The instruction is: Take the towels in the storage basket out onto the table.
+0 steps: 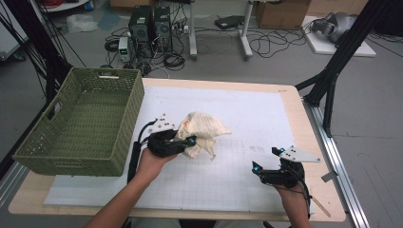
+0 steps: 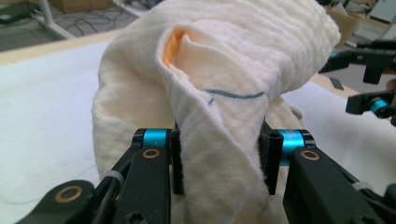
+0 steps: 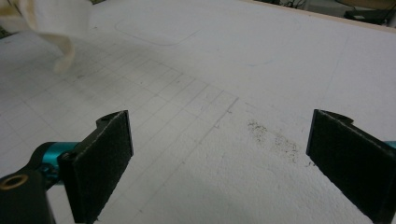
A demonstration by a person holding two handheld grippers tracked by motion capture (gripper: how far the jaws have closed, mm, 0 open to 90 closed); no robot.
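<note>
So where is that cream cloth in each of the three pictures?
High view: the cream cloth sits mid-table, bunched in the left gripper.
Left gripper view: centre, clamped between the fingers.
Right gripper view: top-left corner.
Shared landmark: the white gridded mat.

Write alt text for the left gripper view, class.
A crumpled cream cotton cloth with a thin blue stitched line is clamped between the left gripper's two black jaws, above a white table mat.
</note>
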